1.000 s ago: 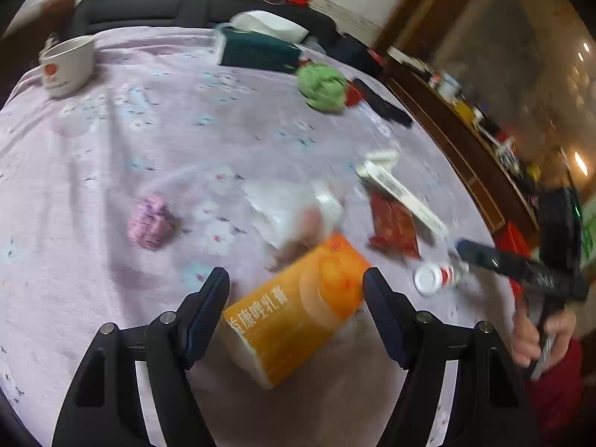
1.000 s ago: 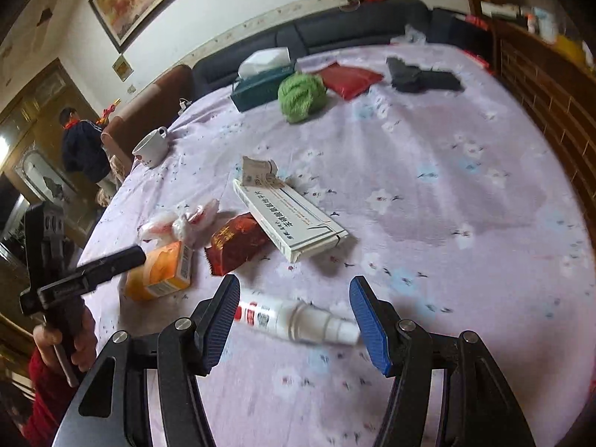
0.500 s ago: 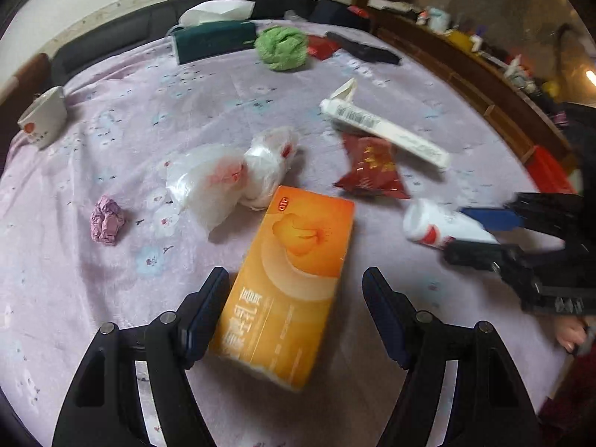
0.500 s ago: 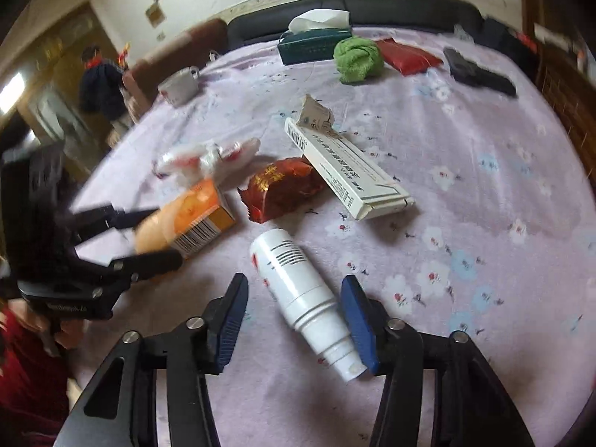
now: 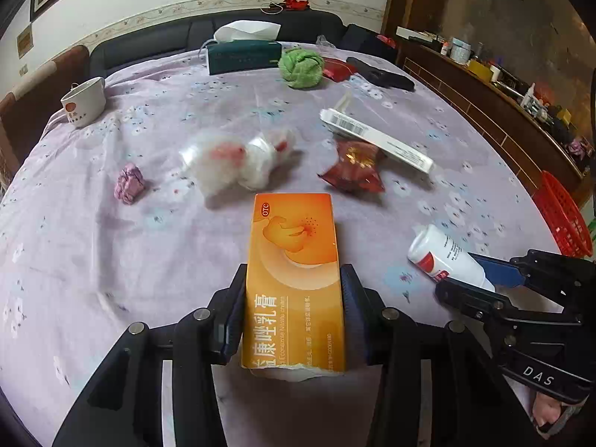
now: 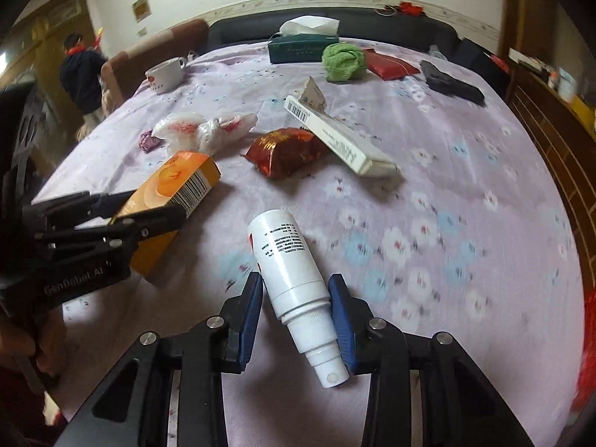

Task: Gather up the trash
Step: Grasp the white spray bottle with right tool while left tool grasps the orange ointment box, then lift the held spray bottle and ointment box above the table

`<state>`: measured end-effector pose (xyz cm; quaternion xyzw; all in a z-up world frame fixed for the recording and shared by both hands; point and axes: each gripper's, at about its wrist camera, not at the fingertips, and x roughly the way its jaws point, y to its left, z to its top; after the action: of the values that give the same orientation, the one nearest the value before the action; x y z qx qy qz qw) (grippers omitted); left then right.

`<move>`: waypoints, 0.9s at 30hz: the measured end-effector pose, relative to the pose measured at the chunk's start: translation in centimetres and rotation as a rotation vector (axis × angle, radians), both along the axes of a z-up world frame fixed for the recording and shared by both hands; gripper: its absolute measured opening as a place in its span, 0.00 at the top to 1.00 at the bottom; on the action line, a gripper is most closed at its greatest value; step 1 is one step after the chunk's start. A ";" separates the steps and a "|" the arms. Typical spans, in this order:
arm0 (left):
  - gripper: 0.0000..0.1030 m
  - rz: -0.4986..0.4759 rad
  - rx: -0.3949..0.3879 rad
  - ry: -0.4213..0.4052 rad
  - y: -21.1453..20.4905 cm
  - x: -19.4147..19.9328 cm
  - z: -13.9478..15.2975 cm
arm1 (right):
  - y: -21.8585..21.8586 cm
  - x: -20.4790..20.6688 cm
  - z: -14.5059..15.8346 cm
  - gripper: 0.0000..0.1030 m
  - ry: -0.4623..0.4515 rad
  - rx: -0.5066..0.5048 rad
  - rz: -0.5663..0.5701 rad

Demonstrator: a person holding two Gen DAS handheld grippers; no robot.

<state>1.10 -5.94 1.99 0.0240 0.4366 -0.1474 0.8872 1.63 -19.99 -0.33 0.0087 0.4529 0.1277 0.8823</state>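
My left gripper (image 5: 292,313) is shut on an orange medicine box (image 5: 294,260), its jaws pressed on both long sides; the box also shows in the right wrist view (image 6: 175,193). My right gripper (image 6: 296,309) is shut on a white spray bottle (image 6: 294,279), nozzle toward the camera; the bottle shows at the right of the left wrist view (image 5: 443,257). On the purple floral tablecloth (image 5: 111,260) lie a crumpled plastic bag (image 5: 238,158), a red snack wrapper (image 5: 354,167), a long white carton (image 5: 376,138) and a small pink paper ball (image 5: 129,183).
A white cup (image 5: 83,102), a green tissue box (image 5: 244,54), a green cloth ball (image 5: 301,69), a red pouch (image 6: 389,64) and a black object (image 6: 450,82) sit at the far side. A red basket (image 5: 562,216) stands off the table's right edge. A person (image 6: 82,74) stands far left.
Both grippers have closed: the left on the orange box, the right on the spray bottle. Both objects now lie lengthwise between the jaws.
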 end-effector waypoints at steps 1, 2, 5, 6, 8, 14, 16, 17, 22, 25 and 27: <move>0.56 -0.005 0.004 0.005 -0.3 -0.1 -0.1 | 0.1 -0.2 0.0 0.62 0.001 0.007 -0.006; 0.56 -0.003 0.008 0.006 -0.4 -0.1 -0.1 | 0.0 -0.4 0.0 0.62 0.000 0.013 -0.014; 0.56 0.003 0.023 0.017 -0.6 0.1 -0.3 | 0.2 -1.1 0.0 0.62 -0.011 0.014 -0.026; 0.56 0.006 0.027 0.026 -0.7 0.3 -0.5 | 0.2 -1.3 -0.1 0.62 -0.014 0.014 -0.027; 0.56 0.008 0.033 0.026 -0.8 0.4 -0.5 | 0.2 -1.5 -0.1 0.62 -0.019 0.014 -0.030; 0.56 0.019 0.043 0.021 -1.0 0.5 -0.5 | 0.3 -2.0 -0.4 0.63 -0.028 0.016 -0.041; 0.56 0.045 0.043 -0.011 -0.7 0.1 -0.1 | 0.4 -2.2 -0.3 0.65 -0.040 0.006 -0.045; 0.56 0.061 0.045 -0.043 -0.6 -0.3 0.4 | 0.3 -2.3 -0.2 0.65 -0.041 0.005 -0.047; 0.56 0.126 0.065 -0.196 -0.2 -2.9 2.2 | -0.4 -2.4 -0.2 0.66 -0.050 0.040 -0.078; 0.56 0.142 0.072 -0.240 -0.1 -3.9 2.7 | -0.6 -2.8 0.2 0.66 -0.086 0.041 -0.102; 0.56 0.150 0.079 -0.257 -0.1 -4.2 3.0 | -0.6 -3.0 0.3 0.66 -0.099 0.038 -0.114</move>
<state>-3.12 -6.05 4.94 0.0449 0.3253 -0.0591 0.9427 -1.41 -20.62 0.00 0.0449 0.4047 0.0861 0.9093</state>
